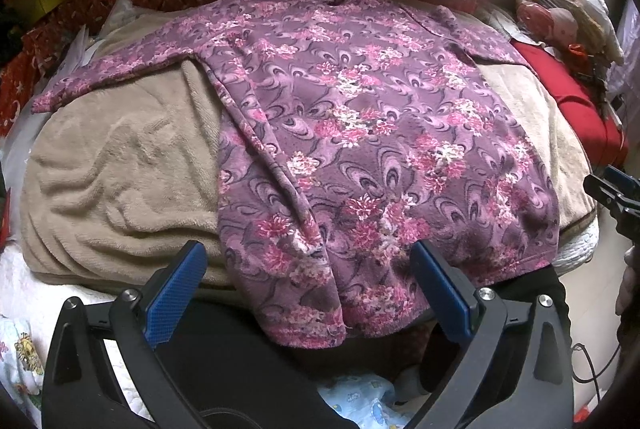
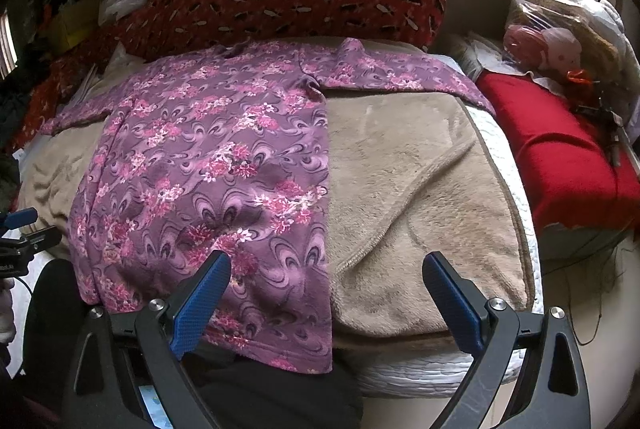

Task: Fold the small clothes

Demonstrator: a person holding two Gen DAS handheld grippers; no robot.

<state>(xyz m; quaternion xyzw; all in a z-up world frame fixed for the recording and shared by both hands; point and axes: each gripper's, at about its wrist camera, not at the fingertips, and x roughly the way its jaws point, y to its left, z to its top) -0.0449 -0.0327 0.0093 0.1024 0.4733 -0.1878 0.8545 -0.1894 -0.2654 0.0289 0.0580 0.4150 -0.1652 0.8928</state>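
The purple floral top (image 1: 360, 133) lies spread flat on the beige blanket (image 1: 120, 165) over the bed, apparently unfolded, with the left gripper (image 1: 308, 269) and right gripper (image 2: 326, 277) fingers wide and empty, so the next move calls for pinching a sleeve.

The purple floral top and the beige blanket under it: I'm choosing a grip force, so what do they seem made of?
Purple floral top: seemingly a soft, matte knit or fleece; it drapes limply over the bed edge in gentle folds, without sheen. Beige blanket: apparently plush fleece or terry; its fuzzy nap holds ripples and a stitched hem. The exact fibres cannot be told.
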